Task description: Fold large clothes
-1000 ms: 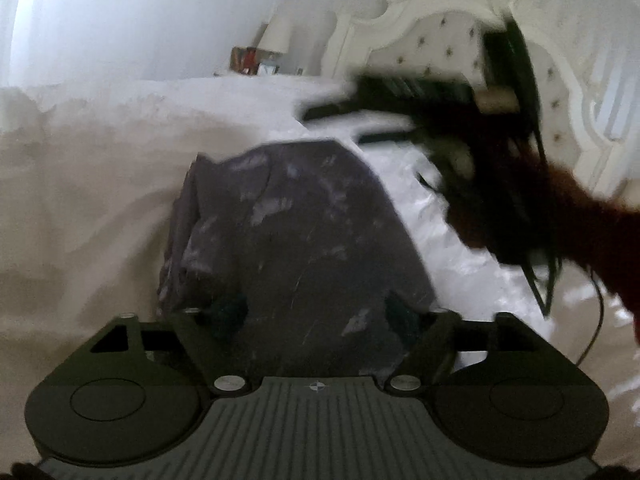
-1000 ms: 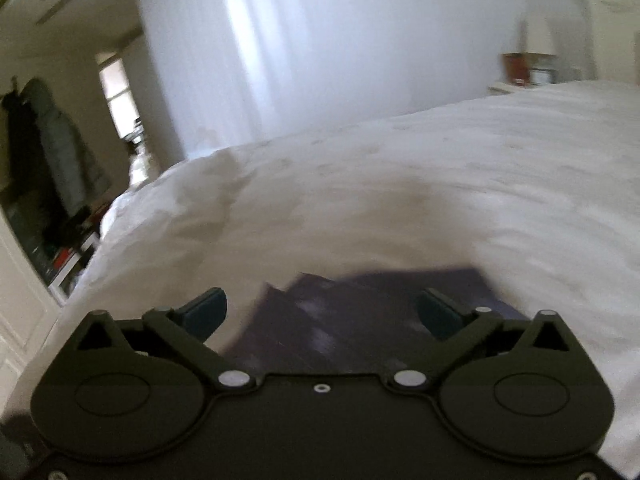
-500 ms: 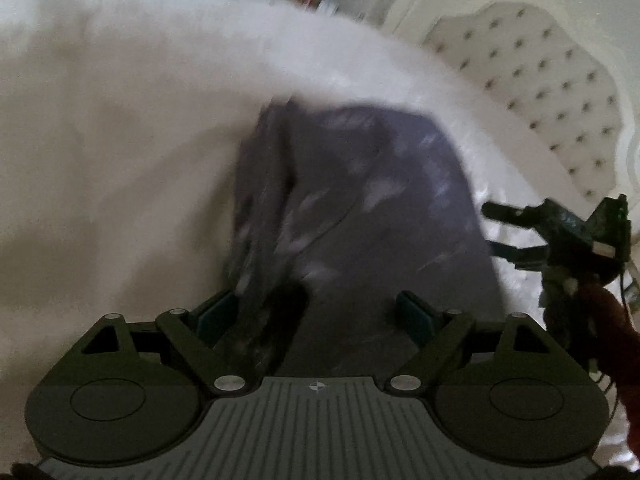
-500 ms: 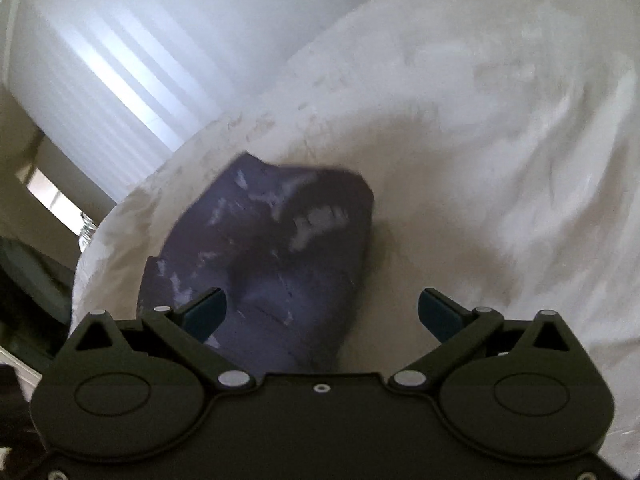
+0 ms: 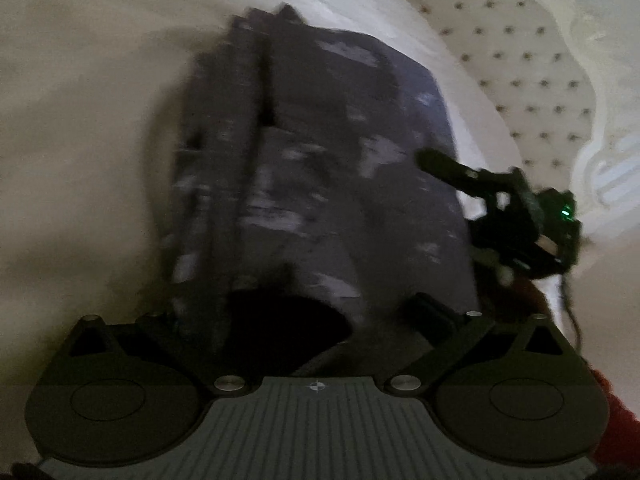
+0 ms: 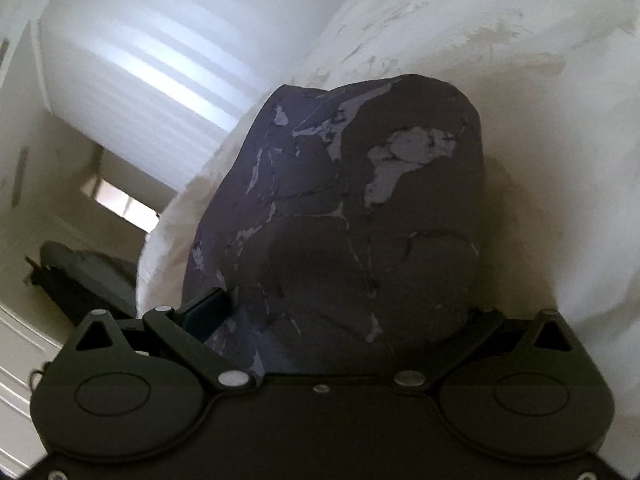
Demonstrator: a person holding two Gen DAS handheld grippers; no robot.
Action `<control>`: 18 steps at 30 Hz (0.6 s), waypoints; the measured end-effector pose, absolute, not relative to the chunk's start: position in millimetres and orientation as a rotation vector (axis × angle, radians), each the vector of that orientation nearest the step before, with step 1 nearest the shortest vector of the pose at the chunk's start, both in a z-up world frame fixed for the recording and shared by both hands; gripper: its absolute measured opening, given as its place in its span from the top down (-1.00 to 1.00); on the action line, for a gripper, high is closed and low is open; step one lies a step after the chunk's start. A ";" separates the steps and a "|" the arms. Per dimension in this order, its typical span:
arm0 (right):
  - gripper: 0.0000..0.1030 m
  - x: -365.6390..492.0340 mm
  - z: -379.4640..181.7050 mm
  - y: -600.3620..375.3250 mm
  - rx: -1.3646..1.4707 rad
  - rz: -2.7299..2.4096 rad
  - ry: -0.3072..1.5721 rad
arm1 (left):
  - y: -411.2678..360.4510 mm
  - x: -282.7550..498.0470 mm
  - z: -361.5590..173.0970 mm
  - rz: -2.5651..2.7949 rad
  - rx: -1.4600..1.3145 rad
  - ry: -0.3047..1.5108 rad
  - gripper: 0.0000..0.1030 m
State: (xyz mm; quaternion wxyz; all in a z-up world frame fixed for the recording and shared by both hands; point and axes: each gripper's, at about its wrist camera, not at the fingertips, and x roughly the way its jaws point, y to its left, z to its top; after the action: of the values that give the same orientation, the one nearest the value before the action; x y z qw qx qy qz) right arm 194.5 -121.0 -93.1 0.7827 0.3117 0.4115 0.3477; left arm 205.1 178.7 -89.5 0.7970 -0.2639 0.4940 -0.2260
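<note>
A dark purple-grey garment with pale marbled patches [image 5: 320,168] lies folded into a thick bundle on the white bed [image 5: 80,160]. My left gripper [image 5: 304,312] is open, its fingers spread wide over the garment's near end. My right gripper [image 6: 344,304] is open too, and the garment [image 6: 360,220] fills the gap between its fingers, pressing against the left fingertip [image 6: 208,304]; the right fingertip is hidden behind cloth. In the left wrist view the right gripper [image 5: 440,164] reaches over the garment's right edge.
A cream tufted headboard [image 5: 520,60] rises beyond the bed on the right. In the right wrist view a bright curtained window [image 6: 160,60] and a dark chair with clothes [image 6: 80,276] stand past the bed's edge [image 6: 160,248].
Both grippers have tilted down and moved close onto the garment. The right gripper has swung from high above the bed to the garment's right edge. Both stay open.
</note>
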 end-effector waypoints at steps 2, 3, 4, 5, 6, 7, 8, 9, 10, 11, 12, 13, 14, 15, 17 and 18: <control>-0.74 188.4 -85.2 -120.9 0.627 0.740 0.879 | 171.4 206.1 -86.7 -0.527 -0.586 1.057 -0.98; -0.66 184.5 -81.9 -123.0 0.605 0.740 0.874 | 167.3 206.5 -84.7 -0.534 -0.586 1.055 -0.98; -0.63 182.4 -78.7 -126.6 0.590 0.741 0.865 | 162.2 208.3 -84.3 -0.542 -0.583 1.055 -0.98; -0.59 181.7 -73.2 -131.3 0.578 0.742 0.857 | 155.8 211.5 -84.6 -0.552 -0.582 1.055 -0.98; -0.56 181.2 -67.8 -134.5 0.562 0.739 0.848 | 150.2 214.2 -84.4 -0.563 -0.584 1.057 -0.98; -0.55 181.3 -61.0 -138.6 0.539 0.732 0.837 | 141.8 217.9 -84.9 -0.576 -0.589 1.057 -0.98; -0.55 181.6 -55.5 -142.7 0.518 0.725 0.831 | 134.5 223.0 -85.2 -0.587 -0.596 1.056 -0.98; -0.55 183.4 -49.8 -149.0 0.501 0.715 0.827 | 124.0 228.9 -85.2 -0.599 -0.601 1.055 -0.98; -0.55 187.2 -44.2 -157.4 0.485 0.701 0.822 | 109.7 237.4 -84.7 -0.619 -0.601 1.051 -0.98; -0.55 190.5 -38.8 -167.5 0.467 0.683 0.816 | 99.5 242.2 -84.0 -0.640 -0.595 1.046 -0.98; -0.55 194.0 -33.9 -178.1 0.449 0.664 0.810 | 83.0 250.6 -82.3 -0.667 -0.583 1.038 -0.98; -0.55 198.1 -29.5 -190.8 0.427 0.641 0.803 | 69.2 258.6 -80.7 -0.691 -0.571 1.033 -0.98; -0.55 203.2 -25.2 -204.9 0.404 0.614 0.797 | 52.5 268.6 -79.7 -0.713 -0.560 1.030 -0.98; -0.55 208.3 -21.8 -217.7 0.388 0.591 0.793 | 34.3 280.0 -79.8 -0.735 -0.549 1.031 -0.98; -0.55 219.4 -14.1 -246.5 0.360 0.532 0.785 | 3.8 302.1 -81.0 -0.771 -0.540 1.037 -0.98; -0.55 224.2 -10.6 -260.3 0.349 0.500 0.784 | -11.3 314.8 -81.9 -0.784 -0.538 1.043 -0.98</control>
State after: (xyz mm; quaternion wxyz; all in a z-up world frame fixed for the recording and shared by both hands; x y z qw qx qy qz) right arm 224.2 -260.3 -10.6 0.8792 0.1675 0.3760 0.2400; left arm 314.8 -11.3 -81.9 0.7612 -0.2473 0.4791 -0.3605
